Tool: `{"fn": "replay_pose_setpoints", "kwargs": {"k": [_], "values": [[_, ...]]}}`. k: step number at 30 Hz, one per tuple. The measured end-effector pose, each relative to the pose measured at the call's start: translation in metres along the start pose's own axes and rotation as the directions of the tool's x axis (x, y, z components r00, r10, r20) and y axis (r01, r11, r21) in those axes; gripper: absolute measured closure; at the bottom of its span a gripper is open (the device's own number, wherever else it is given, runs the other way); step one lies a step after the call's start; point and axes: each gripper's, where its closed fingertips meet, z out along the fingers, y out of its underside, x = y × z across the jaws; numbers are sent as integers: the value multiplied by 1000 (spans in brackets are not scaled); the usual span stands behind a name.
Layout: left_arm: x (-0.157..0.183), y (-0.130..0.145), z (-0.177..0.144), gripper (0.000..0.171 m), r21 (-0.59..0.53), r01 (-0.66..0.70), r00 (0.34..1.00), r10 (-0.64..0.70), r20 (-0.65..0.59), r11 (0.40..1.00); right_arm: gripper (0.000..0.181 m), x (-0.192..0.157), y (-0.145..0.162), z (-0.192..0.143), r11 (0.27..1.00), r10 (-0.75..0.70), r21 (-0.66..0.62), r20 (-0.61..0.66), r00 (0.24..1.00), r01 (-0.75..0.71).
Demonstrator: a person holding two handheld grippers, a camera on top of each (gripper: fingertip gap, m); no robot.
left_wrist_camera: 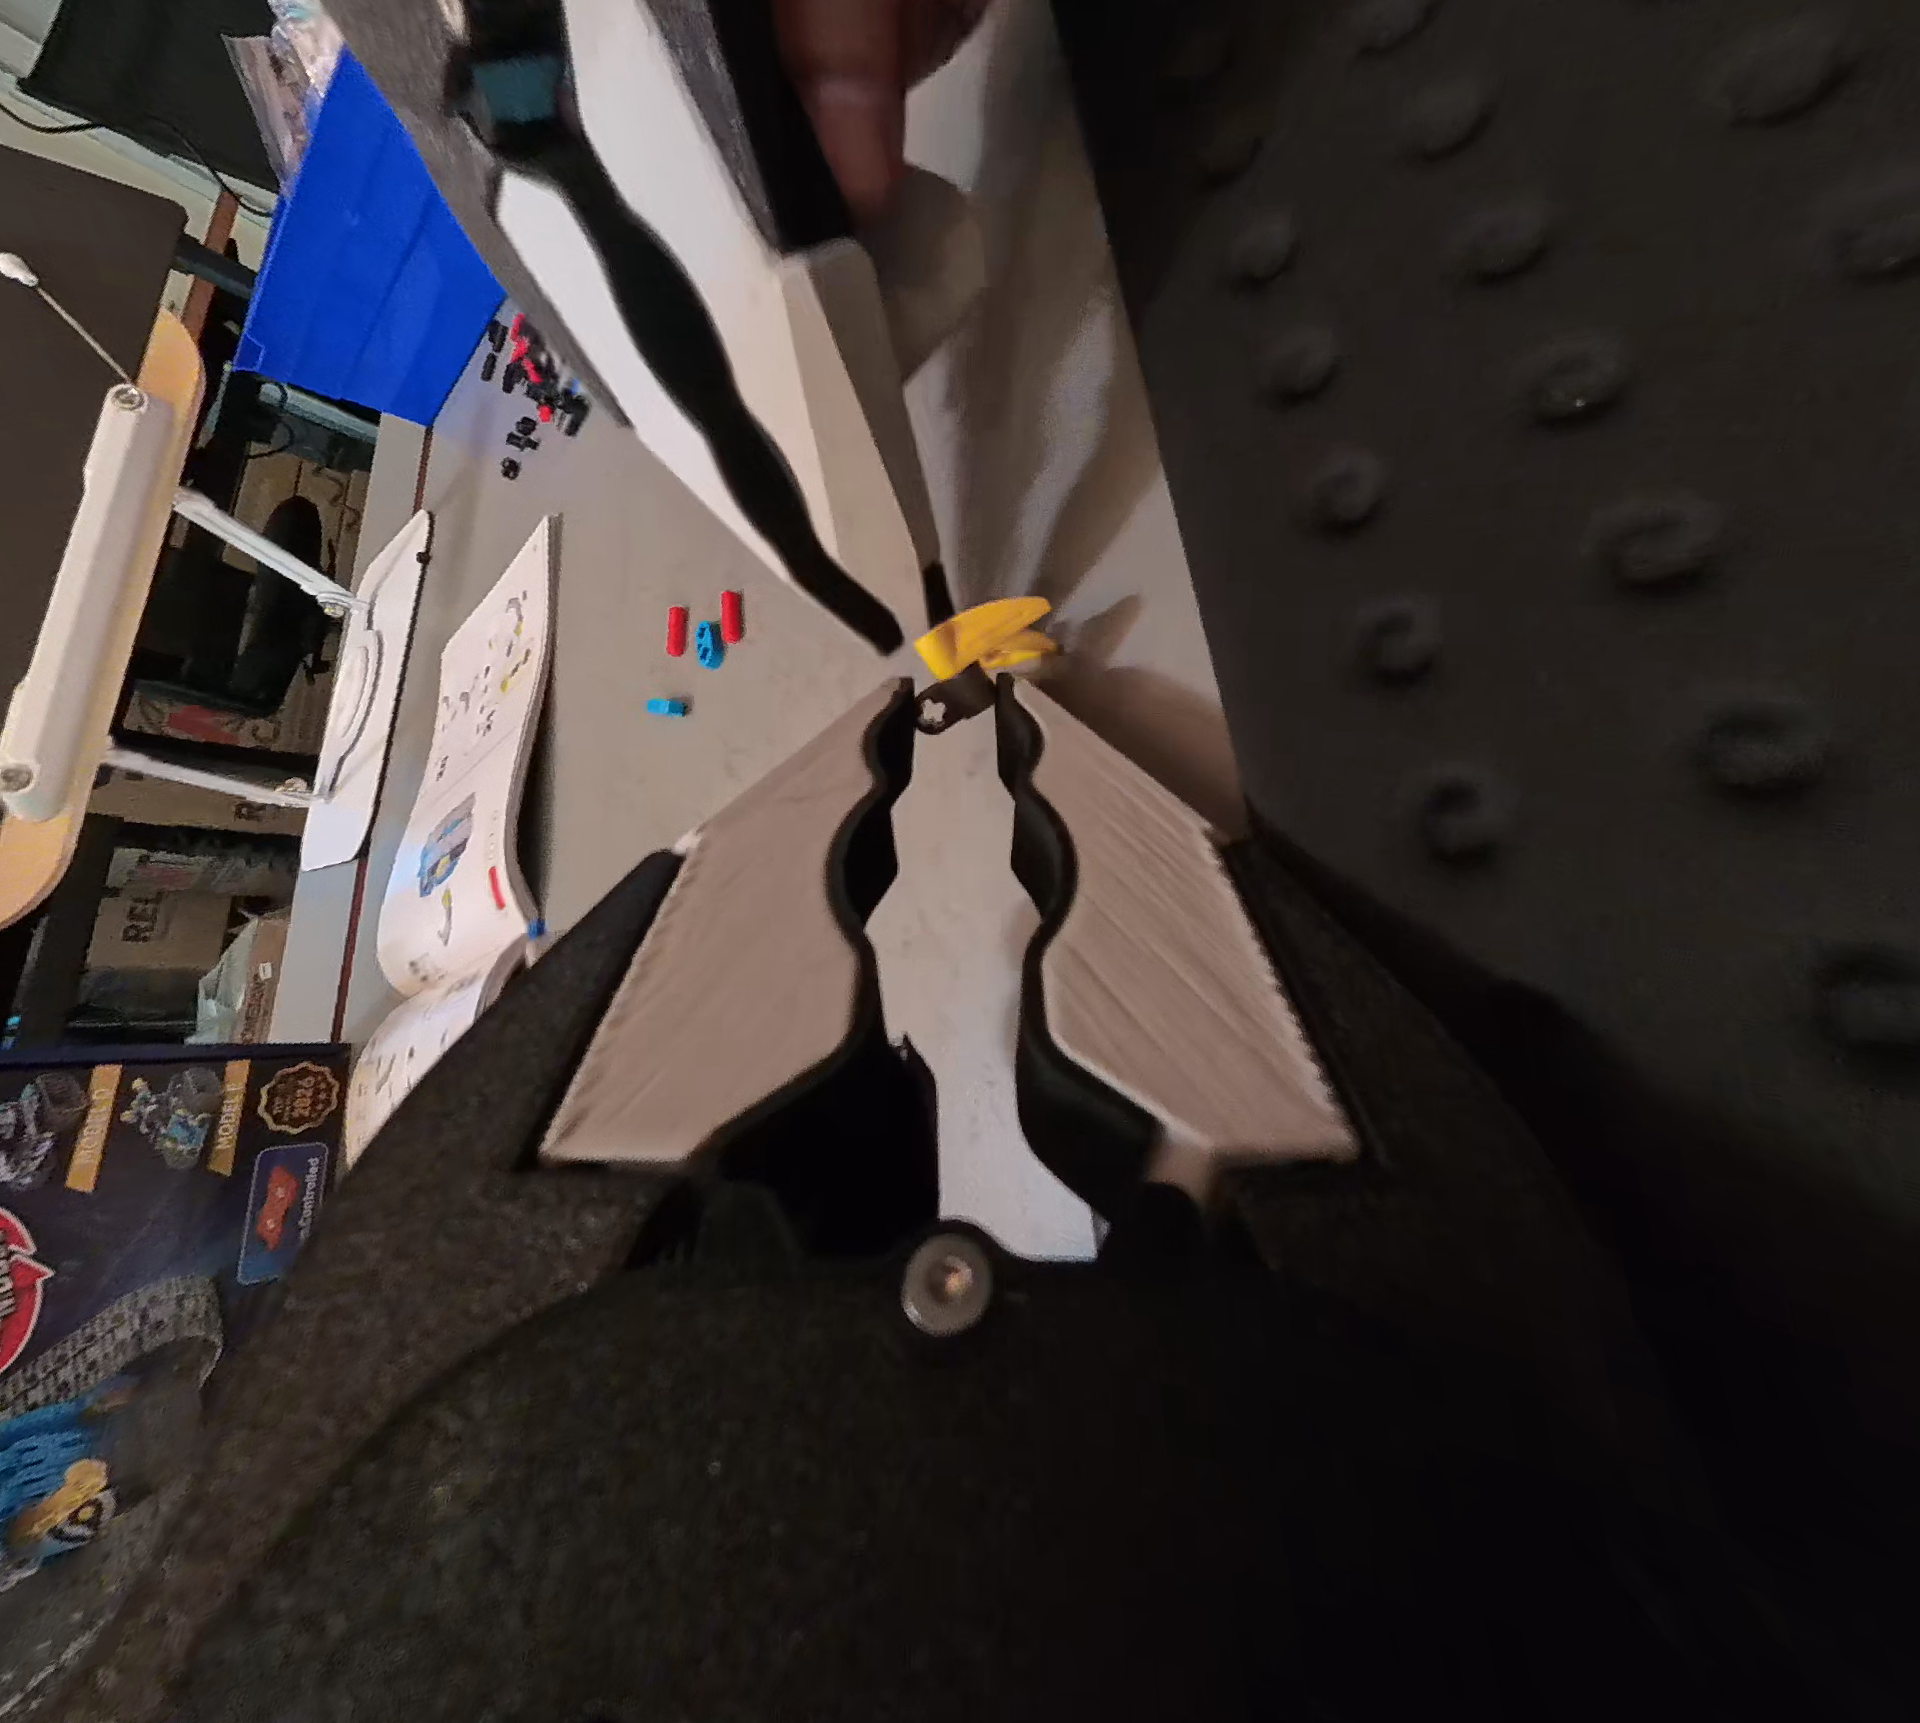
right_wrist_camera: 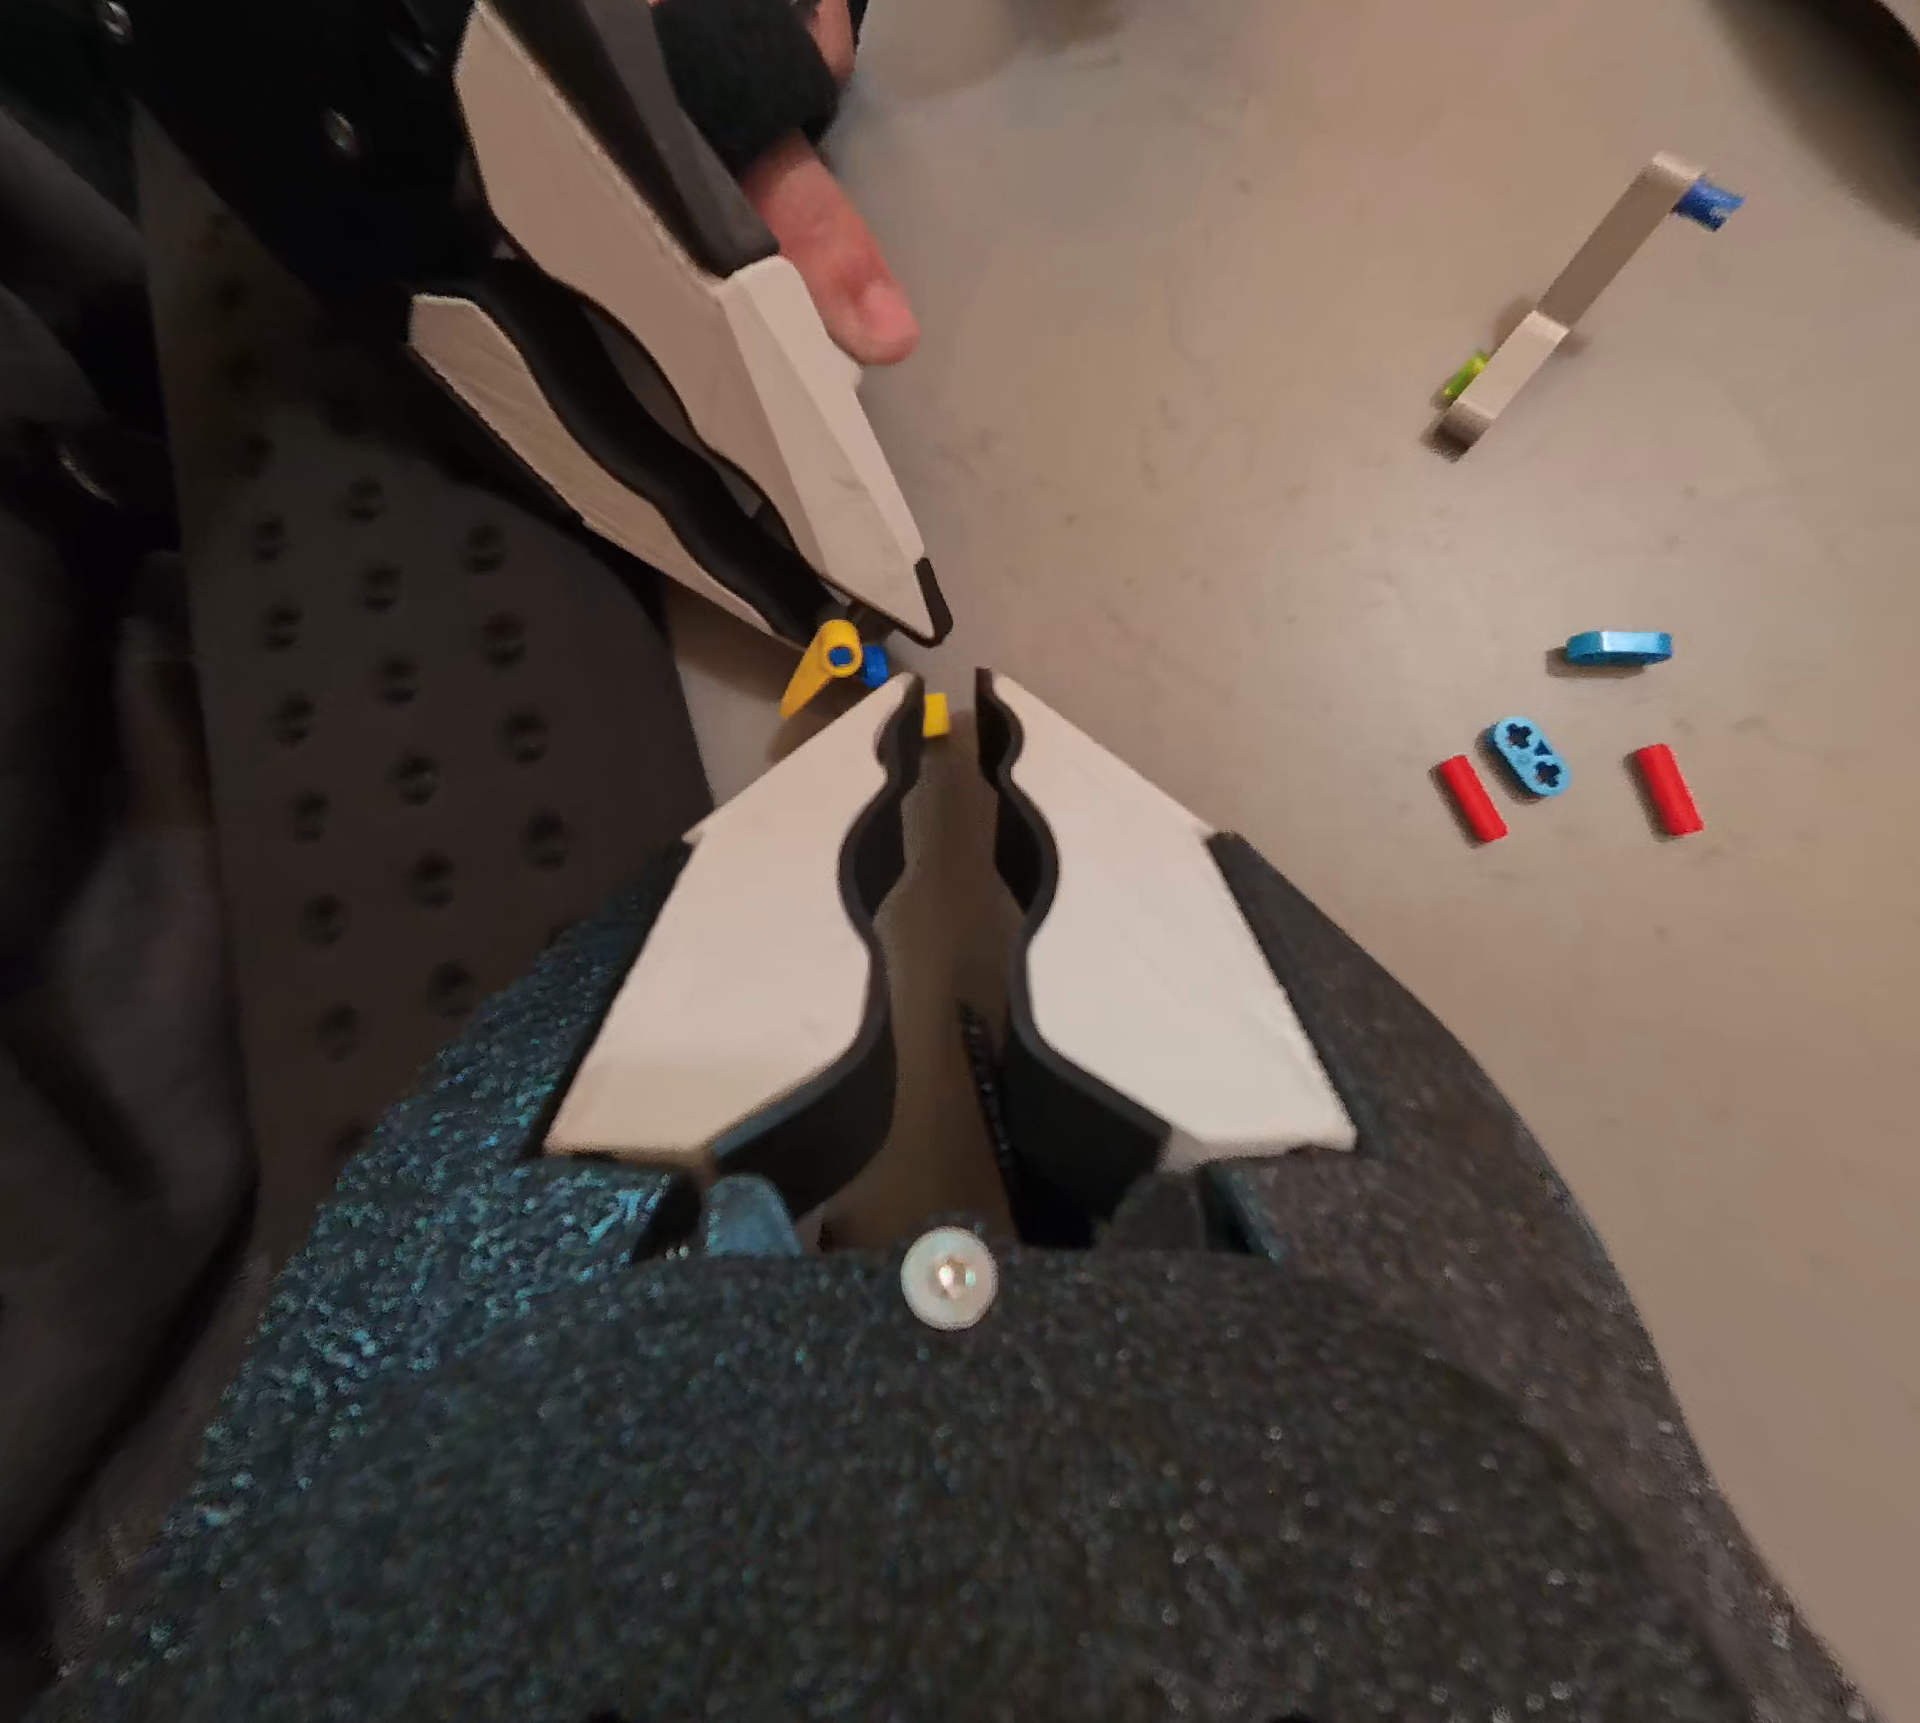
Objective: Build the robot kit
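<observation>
Light: dim, warm indoor light; the table (right_wrist_camera: 1195, 447) is evenly lit.
Shadows: soft, short beside small parts.
Blur: motion smear near the upper edges.
Distortion: strong wide-angle bending at the borders.

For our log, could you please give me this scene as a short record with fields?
left tool: shut on a yellow piece joined to a black connector
right tool: tips close to that piece; small yellow bit between its tips, grip unclear
loose parts: two red cylinders, blue link, blue beam, lying apart
surface: grey table
nearby: open booklet
</observation>
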Motion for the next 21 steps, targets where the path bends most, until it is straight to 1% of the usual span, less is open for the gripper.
{"fn": "replay_pose_setpoints", "kwargs": {"k": [3, 5, 6, 8, 9, 10, 11, 12, 13, 17, 19, 20, 21], "values": [[-3, 9, -9, 157, -12, 11, 1000, -11, 27, 1000, 171, 0, -2, -12, 1000, 16, 13, -37, 999, -16], [-6, 16, -15, 157, -22, 33, 999, -32, 44, 999, 168, -3, 5, -13, 998, 55, -32, -53, 997, -57], [-8, 17, -17, 157, -21, 45, 998, -43, 52, 999, 163, -4, 8, -11, 995, 81, -55, -65, 995, -84], [-11, 17, -19, 156, -16, 61, 996, -60, 64, 998, 162, -4, 10, -5, 984, 162, -57, -115, 980, -170], [-12, 18, -19, 156, -19, 66, 996, -65, 65, 998, 165, -6, 10, 0, 970, 231, -50, -121, 965, -239], [-12, 18, -19, 156, -23, 66, 996, -65, 64, 998, 163, -9, 10, 5, 949, 307, -38, -119, 944, -313], [-12, 19, -18, 157, -24, 64, 996, -62, 66, 998, 160, -8, 6, 6, 934, 356, 8, -126, 926, -358], [-12, 19, -18, 156, -24, 62, 996, -60, 66, 998, 157, -9, 6, 7, 924, 380, 26, -138, 914, -380], [-11, 19, -18, 156, -27, 61, 996, -59, 64, 998, 166, -6, 8, 7, 928, 372, 42, -184, 910, -371], [-10, 19, -18, 157, -31, 54, 997, -52, 60, 998, 174, -4, 8, 5, 961, 266, 13, -302, 916, -275], [-10, 18, -18, 156, -27, 52, 997, -50, 61, 998, 174, 5, 13, -3, 980, 157, -53, -395, 905, -193], [-10, 19, -18, 157, -27, 52, 997, -50, 61, 998, 174, 14, 18, -11, 984, 74, -113, -456, 887, -141], [-10, 19, -18, 157, -29, 51, 997, -49, 63, 998, 174, 26, 25, -23, 979, -31, -190, -523, 852, -80]]}}
